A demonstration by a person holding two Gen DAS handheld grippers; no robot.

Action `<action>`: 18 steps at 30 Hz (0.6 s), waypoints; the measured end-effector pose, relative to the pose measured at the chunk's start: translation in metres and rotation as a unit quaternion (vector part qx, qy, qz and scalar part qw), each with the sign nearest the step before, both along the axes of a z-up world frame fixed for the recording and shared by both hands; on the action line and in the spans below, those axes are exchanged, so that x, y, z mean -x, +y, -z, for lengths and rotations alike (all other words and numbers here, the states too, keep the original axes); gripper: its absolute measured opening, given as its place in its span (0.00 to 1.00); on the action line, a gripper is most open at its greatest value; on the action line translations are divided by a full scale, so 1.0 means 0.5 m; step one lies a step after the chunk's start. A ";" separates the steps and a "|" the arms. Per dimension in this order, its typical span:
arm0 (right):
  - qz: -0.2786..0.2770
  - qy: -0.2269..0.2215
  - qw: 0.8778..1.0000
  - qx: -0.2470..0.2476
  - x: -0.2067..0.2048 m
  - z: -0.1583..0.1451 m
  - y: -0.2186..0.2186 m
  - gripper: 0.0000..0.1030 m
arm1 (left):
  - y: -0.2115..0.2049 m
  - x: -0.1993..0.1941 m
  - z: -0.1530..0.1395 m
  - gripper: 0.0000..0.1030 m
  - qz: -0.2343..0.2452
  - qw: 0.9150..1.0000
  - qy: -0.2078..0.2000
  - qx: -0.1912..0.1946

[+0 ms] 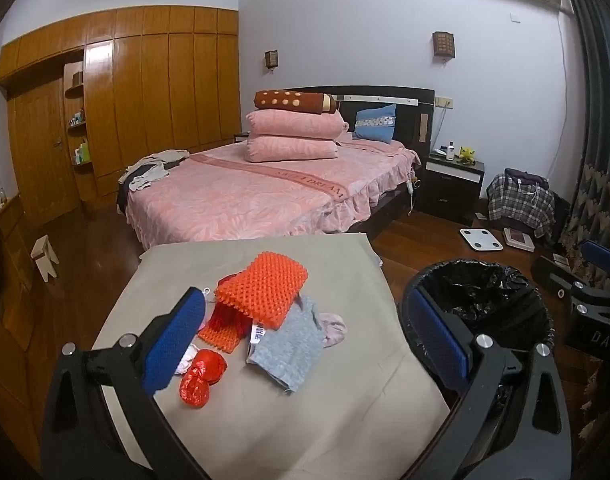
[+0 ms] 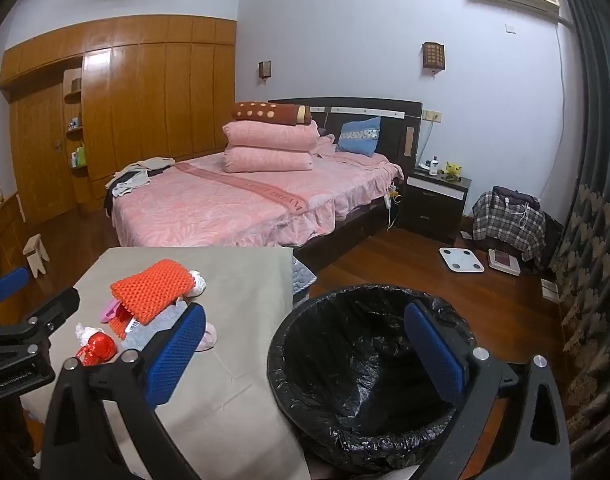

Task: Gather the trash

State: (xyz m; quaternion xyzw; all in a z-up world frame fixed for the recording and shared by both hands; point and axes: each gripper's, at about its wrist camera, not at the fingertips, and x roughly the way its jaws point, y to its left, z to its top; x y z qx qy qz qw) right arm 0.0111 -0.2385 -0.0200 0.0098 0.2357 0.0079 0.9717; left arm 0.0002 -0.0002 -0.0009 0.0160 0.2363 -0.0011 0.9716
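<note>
Crumpled red foil wrappers (image 1: 203, 376) (image 2: 99, 348) and a white paper wad (image 1: 187, 356) (image 2: 81, 332) lie on the beige-covered table (image 1: 305, 420) (image 2: 233, 280). Behind them sit an orange nubbed mat (image 1: 261, 288) (image 2: 153, 288), a grey cloth (image 1: 289, 344) and a pink sock (image 1: 335, 326). A bin with a black liner (image 1: 485, 300) (image 2: 345, 360) stands to the right of the table. My left gripper (image 1: 305, 340) (image 2: 33, 292) hovers open over the table, the wrappers near its left pad. My right gripper (image 2: 305, 354) (image 1: 577, 268) hangs open above the bin's edge, holding nothing.
A pink bed (image 1: 245, 196) stands beyond the table, with a wooden wardrobe (image 1: 145, 92) to its left. A nightstand (image 1: 453, 184), a white scale (image 1: 481, 239) and a plaid-covered pile (image 1: 521, 200) sit on the wooden floor at the right. A small stool (image 1: 44, 256) is at the left.
</note>
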 end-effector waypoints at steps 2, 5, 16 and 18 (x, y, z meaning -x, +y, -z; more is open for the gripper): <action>0.000 0.002 1.000 -0.001 -0.001 0.001 0.000 0.94 | 0.000 0.000 0.001 0.95 0.000 1.000 0.000 0.000; 0.000 0.001 1.000 0.000 -0.001 0.001 0.000 0.94 | 0.003 0.001 0.000 0.95 0.000 1.000 0.001 0.001; 0.000 0.000 1.000 -0.001 -0.002 0.001 0.001 0.94 | 0.003 0.001 0.002 0.95 0.000 1.000 0.001 0.001; 0.000 0.000 1.000 -0.001 -0.001 0.001 0.001 0.94 | 0.003 0.001 0.002 0.95 0.000 1.000 0.002 0.000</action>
